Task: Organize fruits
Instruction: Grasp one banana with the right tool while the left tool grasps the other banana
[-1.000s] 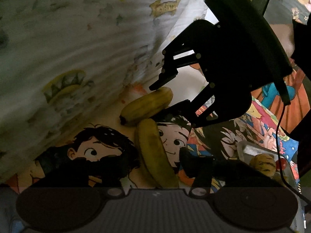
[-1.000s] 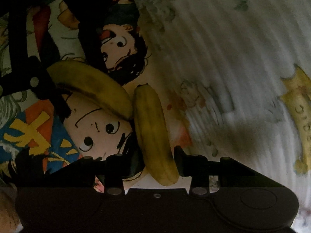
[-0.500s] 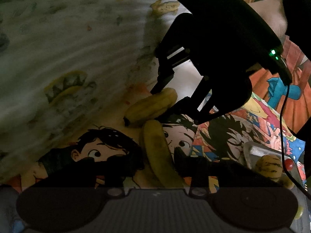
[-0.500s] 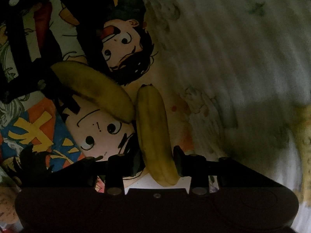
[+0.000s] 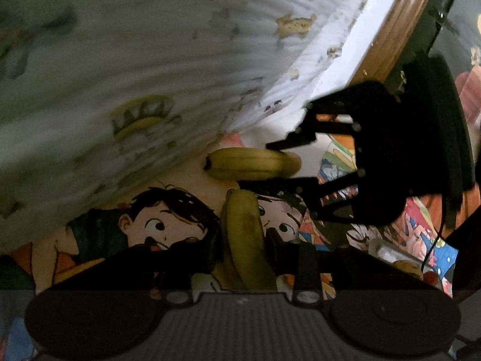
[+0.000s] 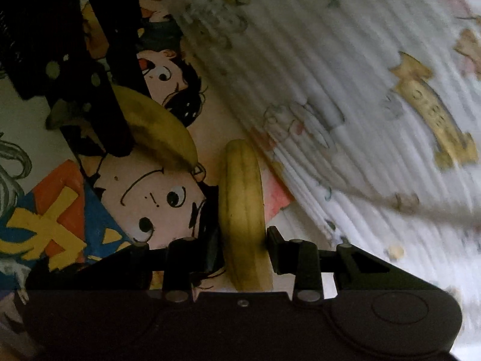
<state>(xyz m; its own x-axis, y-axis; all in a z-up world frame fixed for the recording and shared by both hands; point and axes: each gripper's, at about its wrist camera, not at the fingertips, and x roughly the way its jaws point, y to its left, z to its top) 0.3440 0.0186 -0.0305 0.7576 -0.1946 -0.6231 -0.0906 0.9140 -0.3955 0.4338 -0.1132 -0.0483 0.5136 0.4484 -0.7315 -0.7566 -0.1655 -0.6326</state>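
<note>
Two yellow bananas over a cartoon-print cloth. My left gripper (image 5: 242,245) is shut on one banana (image 5: 245,237), which points away from the camera. My right gripper (image 6: 242,242) is shut on the other banana (image 6: 242,207). In the left wrist view the right gripper (image 5: 270,162) shows as a black frame at the right, holding its banana (image 5: 252,163) level. In the right wrist view the left gripper's fingers (image 6: 117,99) cross the first banana (image 6: 156,126) at upper left.
A white ribbed blanket (image 5: 135,60) with small prints lies against the cloth (image 5: 168,225). A metal tray (image 5: 390,249) with small fruits sits at the right. A wooden edge (image 5: 390,36) runs at the top right.
Both grippers have stayed shut on their bananas. The bananas have drawn apart, the right one moving away from the tip of the left one. The right gripper has swung level.
</note>
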